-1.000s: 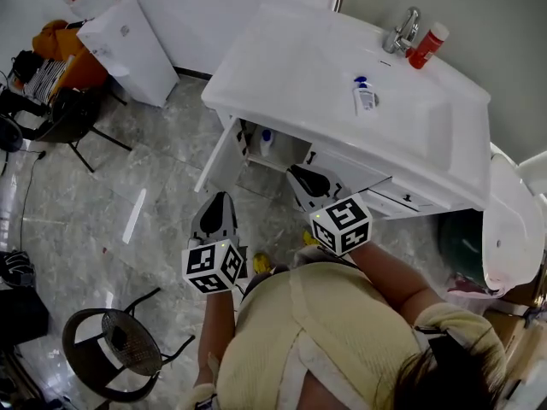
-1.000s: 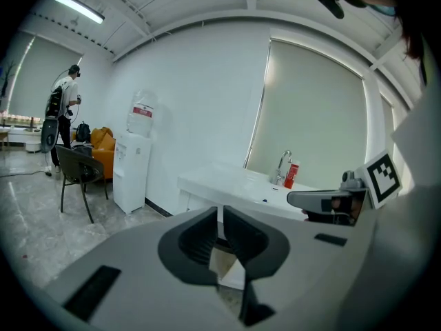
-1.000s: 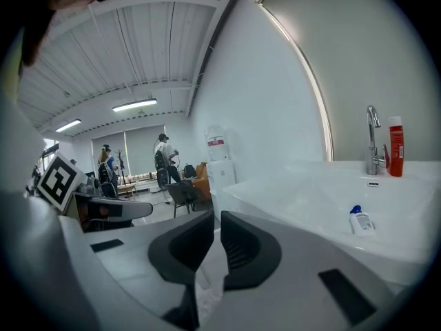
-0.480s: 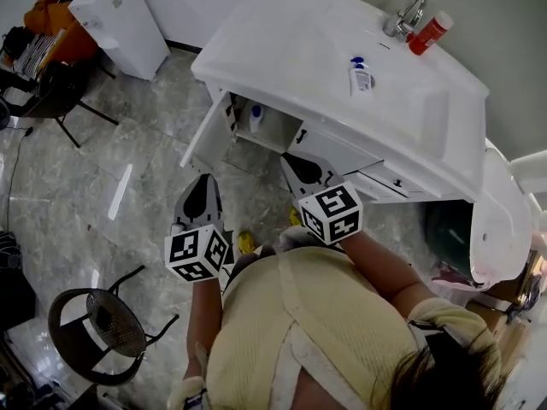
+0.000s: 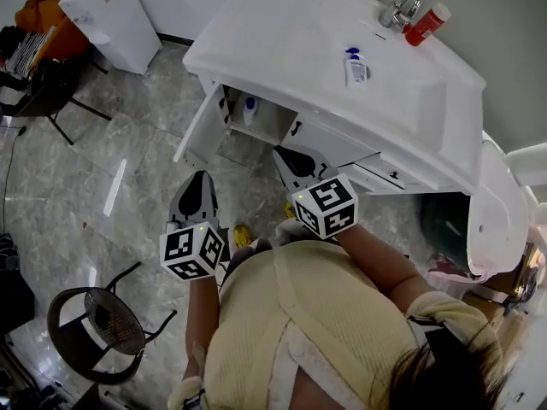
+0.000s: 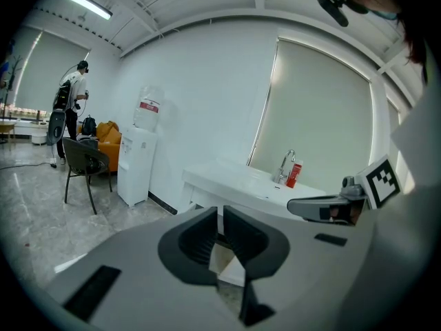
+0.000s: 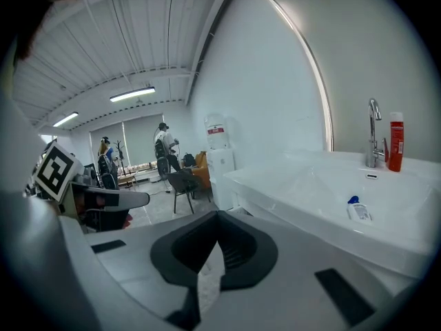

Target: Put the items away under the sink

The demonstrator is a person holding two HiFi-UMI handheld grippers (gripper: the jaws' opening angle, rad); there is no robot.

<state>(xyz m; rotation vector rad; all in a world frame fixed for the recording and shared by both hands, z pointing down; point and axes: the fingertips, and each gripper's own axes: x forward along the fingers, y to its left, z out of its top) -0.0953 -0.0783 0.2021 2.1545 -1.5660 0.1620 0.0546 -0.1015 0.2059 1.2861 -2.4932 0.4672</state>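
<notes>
On the white sink counter [image 5: 282, 41] a small white bottle with a blue cap [image 5: 354, 67] lies near the basin, and a red bottle [image 5: 425, 24] stands by the faucet [image 5: 400, 11]. Below, the cabinet door [image 5: 201, 126] hangs open, and another blue-capped bottle [image 5: 249, 109] stands inside. My left gripper [image 5: 198, 196] is held over the floor in front of the door, shut and empty. My right gripper [image 5: 295, 162] points at the cabinet front, also shut with nothing in it. The right gripper view shows the white bottle [image 7: 357, 211] and red bottle [image 7: 395, 142] to the right of its jaws.
A white water dispenser [image 5: 107, 15] stands at the back left with a dark chair [image 5: 51, 92] beside it. A round mesh stool [image 5: 107, 323] sits near my left side. A dark green bin [image 5: 444, 225] and a white fixture [image 5: 496, 212] are right of the sink. A person [image 6: 72, 92] stands far off.
The head view has shifted, so the sink now sits a little higher and further left in the picture. Both grippers keep their places before the cabinet.
</notes>
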